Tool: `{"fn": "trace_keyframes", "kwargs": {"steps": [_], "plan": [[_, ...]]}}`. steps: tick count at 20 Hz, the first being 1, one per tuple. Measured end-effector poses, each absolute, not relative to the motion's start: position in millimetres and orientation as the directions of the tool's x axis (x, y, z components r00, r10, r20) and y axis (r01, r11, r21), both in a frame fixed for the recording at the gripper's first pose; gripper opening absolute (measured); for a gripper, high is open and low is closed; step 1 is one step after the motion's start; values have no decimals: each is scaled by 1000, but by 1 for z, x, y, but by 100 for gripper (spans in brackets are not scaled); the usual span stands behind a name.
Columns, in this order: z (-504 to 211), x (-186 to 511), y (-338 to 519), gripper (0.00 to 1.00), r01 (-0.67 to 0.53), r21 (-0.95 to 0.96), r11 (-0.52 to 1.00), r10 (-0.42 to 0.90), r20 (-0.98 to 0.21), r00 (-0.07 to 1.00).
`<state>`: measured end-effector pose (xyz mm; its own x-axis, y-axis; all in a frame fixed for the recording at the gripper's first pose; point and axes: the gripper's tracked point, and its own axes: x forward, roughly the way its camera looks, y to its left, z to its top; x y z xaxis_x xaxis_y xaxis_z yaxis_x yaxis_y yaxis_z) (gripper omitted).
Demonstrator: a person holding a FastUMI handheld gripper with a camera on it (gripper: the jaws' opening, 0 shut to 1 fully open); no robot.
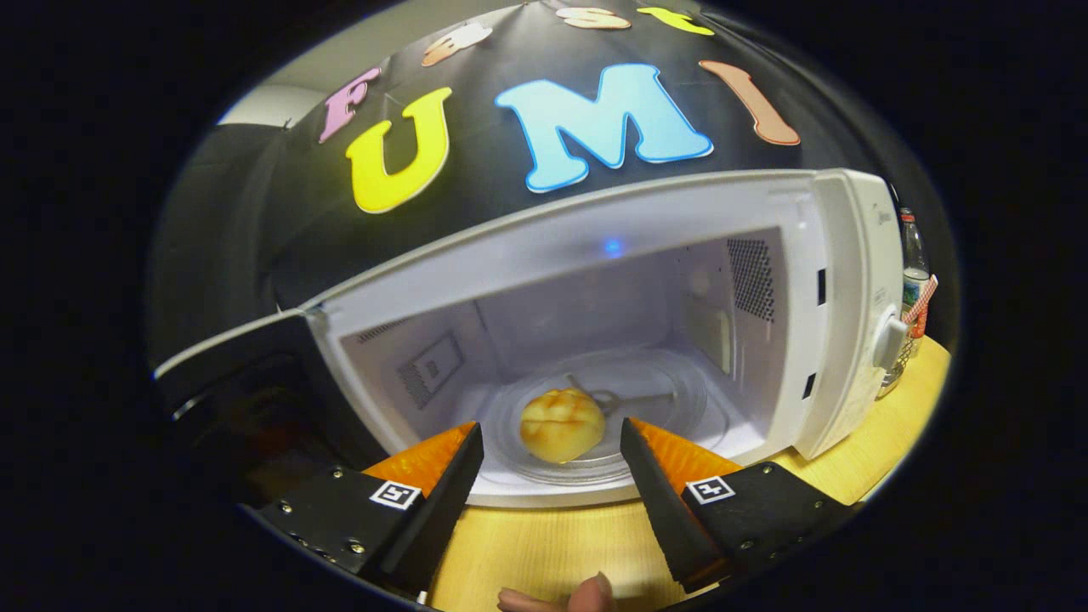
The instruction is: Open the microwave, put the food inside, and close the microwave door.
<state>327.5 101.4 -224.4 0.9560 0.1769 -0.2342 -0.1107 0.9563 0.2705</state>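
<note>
Gripper view: microwave [841, 280] stands on the wooden table [544, 544], cavity facing us, long axis 9 to 3 o'clock. Door [246, 374] swung wide at 9 o'clock. Glass turntable [671, 399] on the cavity floor. Bread bun [562, 424] sits on the turntable's near part, roundish, no clear long axis. Gripper [552, 455] spread apart, empty, bun just ahead at 12 o'clock. Fingertip [591, 593] at 6 o'clock. Judged: opening and loading done; closing the door remains.
</note>
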Motion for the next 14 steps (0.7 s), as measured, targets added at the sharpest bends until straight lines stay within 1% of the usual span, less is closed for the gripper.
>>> {"fn": "trace_keyframes", "kwargs": {"steps": [2, 7, 11, 14], "plan": [[-196, 297, 108, 98, -164, 280, 946, 220, -182, 958], [-136, 222, 140, 98, -308, 247, 919, 339, -94, 936], [-87, 151, 188, 97, -454, 257, 853, 473, -16, 881], [-56, 100, 227, 97, -564, 185, 805, 568, 38, 822]]}}
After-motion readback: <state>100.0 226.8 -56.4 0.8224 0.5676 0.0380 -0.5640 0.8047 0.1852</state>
